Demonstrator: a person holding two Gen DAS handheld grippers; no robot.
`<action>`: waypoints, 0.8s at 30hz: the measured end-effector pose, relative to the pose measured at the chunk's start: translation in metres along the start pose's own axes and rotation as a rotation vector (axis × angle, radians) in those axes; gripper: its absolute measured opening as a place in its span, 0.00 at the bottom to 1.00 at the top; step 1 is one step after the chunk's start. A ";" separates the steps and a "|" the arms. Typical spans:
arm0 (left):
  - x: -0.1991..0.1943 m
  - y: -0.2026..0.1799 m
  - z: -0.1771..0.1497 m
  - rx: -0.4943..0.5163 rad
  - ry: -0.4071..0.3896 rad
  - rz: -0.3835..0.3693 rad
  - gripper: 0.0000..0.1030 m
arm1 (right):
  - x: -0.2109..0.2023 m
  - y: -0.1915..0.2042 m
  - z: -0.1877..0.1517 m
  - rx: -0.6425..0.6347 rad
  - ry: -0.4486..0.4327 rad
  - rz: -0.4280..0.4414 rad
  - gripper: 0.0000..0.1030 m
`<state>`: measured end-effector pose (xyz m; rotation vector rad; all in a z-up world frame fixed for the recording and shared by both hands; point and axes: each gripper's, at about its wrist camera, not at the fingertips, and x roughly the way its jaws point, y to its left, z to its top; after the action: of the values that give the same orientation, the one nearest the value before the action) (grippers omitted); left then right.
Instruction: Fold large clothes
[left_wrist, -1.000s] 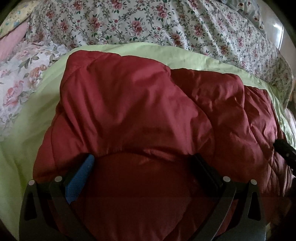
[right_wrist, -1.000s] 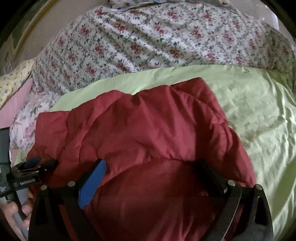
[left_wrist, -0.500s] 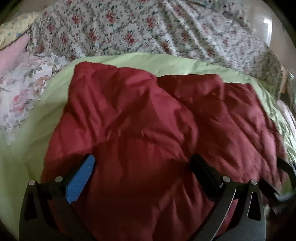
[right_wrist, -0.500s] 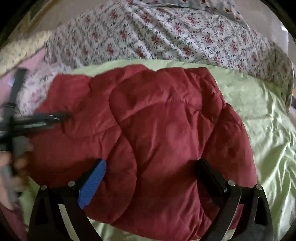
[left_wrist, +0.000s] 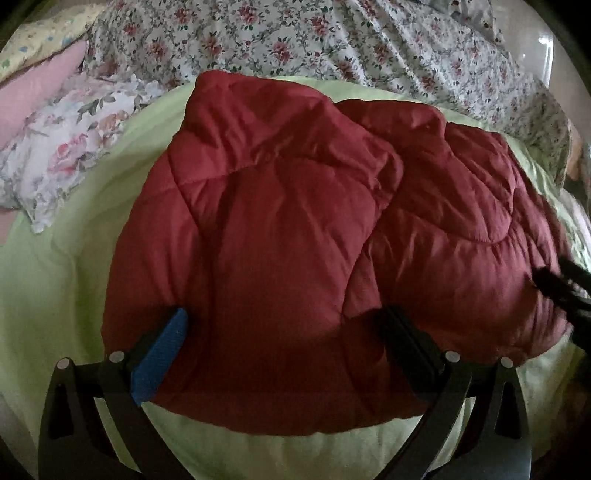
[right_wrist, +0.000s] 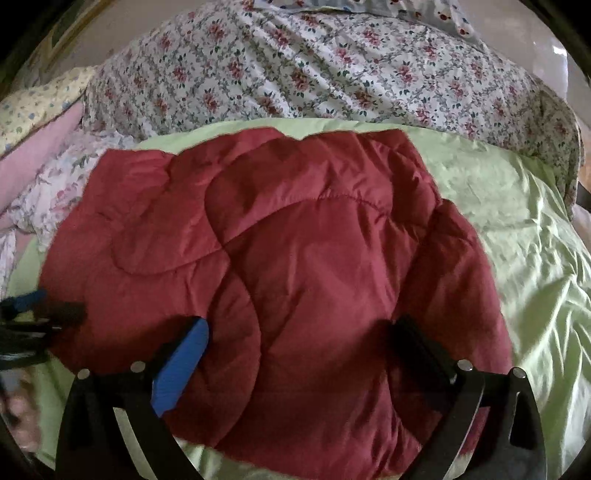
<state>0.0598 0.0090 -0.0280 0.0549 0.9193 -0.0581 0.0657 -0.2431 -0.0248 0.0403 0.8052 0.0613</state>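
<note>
A dark red quilted garment (left_wrist: 295, 229) lies folded in a thick bundle on a light green sheet (left_wrist: 55, 280). It also fills the middle of the right wrist view (right_wrist: 295, 266). My left gripper (left_wrist: 288, 325) hangs open just above the bundle's near left part, with nothing between its fingers. My right gripper (right_wrist: 295, 339) hangs open above the near right part, also empty. The right gripper's tip shows blurred at the right edge of the left wrist view (left_wrist: 561, 284). The left gripper shows at the left edge of the right wrist view (right_wrist: 33, 314).
A floral duvet (right_wrist: 314, 70) is heaped behind the green sheet. A floral pillow (left_wrist: 70, 147) and a pink pillow (left_wrist: 33, 96) lie at the left. Bare green sheet (right_wrist: 517, 229) spreads to the right of the garment.
Both grippers have pulled back from the garment toward the near edge. The red bundle now lies free on the sheet, and its near edge shows with green sheet in front of it.
</note>
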 end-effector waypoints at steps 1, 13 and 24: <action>0.001 -0.001 0.001 0.001 0.000 0.005 1.00 | -0.008 0.001 0.000 -0.003 -0.012 0.010 0.97; 0.000 -0.006 -0.005 0.005 0.002 0.043 1.00 | 0.019 0.002 -0.010 -0.069 0.054 -0.029 1.00; -0.029 -0.004 -0.028 -0.009 0.040 0.029 1.00 | -0.033 -0.001 -0.022 0.008 0.028 0.066 1.00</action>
<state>0.0201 0.0082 -0.0217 0.0616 0.9586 -0.0257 0.0269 -0.2463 -0.0165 0.0744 0.8317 0.1215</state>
